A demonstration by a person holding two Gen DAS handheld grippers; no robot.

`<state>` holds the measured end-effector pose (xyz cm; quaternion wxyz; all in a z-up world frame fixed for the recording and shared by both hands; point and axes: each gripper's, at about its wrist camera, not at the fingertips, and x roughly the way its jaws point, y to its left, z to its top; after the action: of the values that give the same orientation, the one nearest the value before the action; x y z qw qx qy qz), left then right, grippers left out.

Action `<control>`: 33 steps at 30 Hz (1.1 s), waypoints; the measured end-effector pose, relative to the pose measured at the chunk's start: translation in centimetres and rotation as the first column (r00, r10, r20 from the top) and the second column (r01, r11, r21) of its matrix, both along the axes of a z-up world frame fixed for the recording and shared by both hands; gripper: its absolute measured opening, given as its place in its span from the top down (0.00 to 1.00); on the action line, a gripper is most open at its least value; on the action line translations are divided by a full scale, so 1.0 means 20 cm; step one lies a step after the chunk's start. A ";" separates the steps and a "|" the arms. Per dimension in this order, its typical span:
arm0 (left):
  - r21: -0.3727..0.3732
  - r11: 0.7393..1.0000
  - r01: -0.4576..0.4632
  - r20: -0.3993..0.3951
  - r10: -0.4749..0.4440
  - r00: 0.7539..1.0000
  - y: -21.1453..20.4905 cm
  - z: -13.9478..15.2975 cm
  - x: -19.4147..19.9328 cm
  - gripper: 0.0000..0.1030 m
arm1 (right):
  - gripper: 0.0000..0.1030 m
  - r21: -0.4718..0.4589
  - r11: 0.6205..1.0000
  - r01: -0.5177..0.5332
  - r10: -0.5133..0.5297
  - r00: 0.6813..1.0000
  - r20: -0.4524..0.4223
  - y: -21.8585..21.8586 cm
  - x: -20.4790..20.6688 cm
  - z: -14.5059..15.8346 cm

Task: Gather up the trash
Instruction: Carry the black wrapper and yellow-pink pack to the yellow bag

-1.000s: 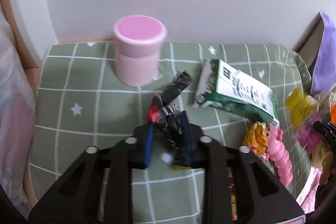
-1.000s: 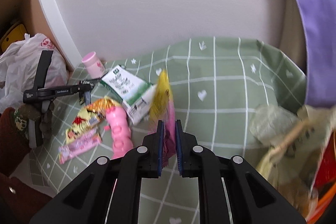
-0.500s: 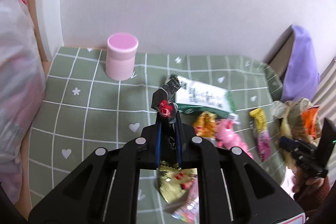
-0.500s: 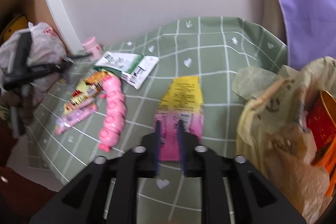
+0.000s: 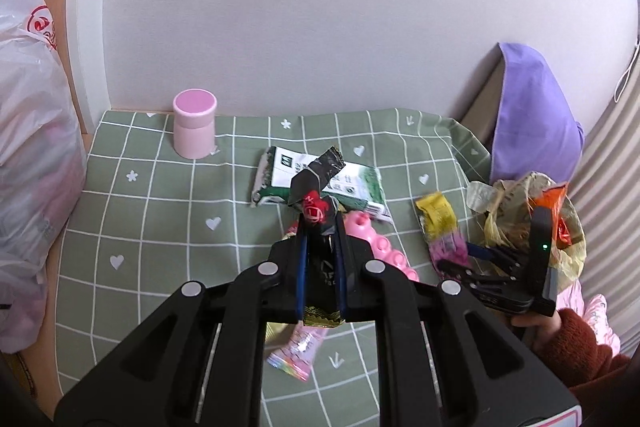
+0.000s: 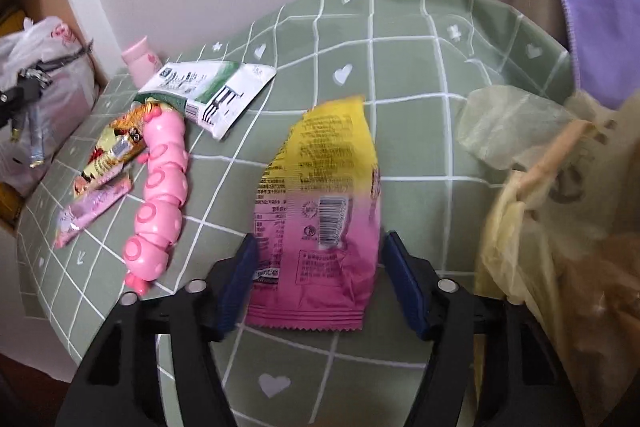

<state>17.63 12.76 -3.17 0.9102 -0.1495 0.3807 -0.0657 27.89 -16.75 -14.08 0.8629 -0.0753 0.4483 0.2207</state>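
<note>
While the left tool (image 5: 320,251) is clamped narrow on a black wrapper (image 5: 316,187) that sticks up past its tips above the table (image 5: 160,211), the right tool (image 6: 318,275) stands wide, its jaws having just opened, with the yellow-and-pink packet (image 6: 320,203) lying loose between them and touching neither pad. The step in hand looks like dropping collected litter, and the trash bag (image 6: 560,227) sits just to the right of that tool, so the packet seems to have missed it. Next, I judge, the right tool must close on the packet again and carry it rightward over the bag's mouth, and the left must bring its wrapper the same way.
</note>
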 end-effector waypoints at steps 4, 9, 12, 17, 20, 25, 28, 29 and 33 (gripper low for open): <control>0.000 1.000 0.014 0.008 -0.014 1.000 -0.05 0.02 -0.04 0.90 | 0.86 0.047 0.999 -0.007 0.006 1.000 0.008 -0.03 -0.04 0.07; -0.009 0.999 0.046 0.051 -0.045 0.998 -0.12 0.09 -0.04 0.90 | 0.89 0.086 0.996 -0.007 -0.001 0.995 0.103 -0.12 -0.15 0.30; -0.005 0.996 0.084 0.099 -0.083 0.992 -0.21 0.17 -0.01 0.90 | 0.89 0.106 0.994 -0.008 -0.011 0.984 0.180 -0.18 -0.22 0.46; 0.005 0.984 0.177 0.188 -0.175 0.966 -0.40 0.33 0.03 0.90 | 0.89 0.130 0.991 0.015 -0.055 0.950 0.309 -0.32 -0.35 0.72; 0.018 0.967 0.254 0.239 -0.251 0.938 -0.55 0.43 0.06 0.90 | 0.89 0.116 0.992 0.051 -0.092 0.922 0.377 -0.41 -0.43 0.85; 0.024 0.909 0.416 0.302 -0.403 0.864 -0.88 0.56 0.13 0.90 | 0.89 0.118 0.970 0.213 -0.243 0.849 0.468 -0.74 -0.57 1.06; 0.012 0.853 0.521 0.309 -0.499 0.810 -1.10 0.58 0.19 0.90 | 0.89 0.135 0.938 0.320 -0.344 0.805 0.483 -0.95 -0.65 1.12; 0.014 0.835 0.550 0.308 -0.527 0.792 -1.17 0.58 0.21 0.90 | 0.89 0.138 0.925 0.355 -0.376 0.789 0.486 -1.01 -0.68 1.14; 0.023 0.752 0.659 0.260 -0.641 0.722 -1.48 0.50 0.29 0.90 | 0.89 0.136 0.886 0.444 -0.450 0.747 0.490 -1.18 -0.78 1.15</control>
<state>23.47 -16.90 6.89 0.8639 -0.0292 0.2875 -0.4125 12.36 -40.39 8.90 0.9777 -0.0165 0.2084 -0.0175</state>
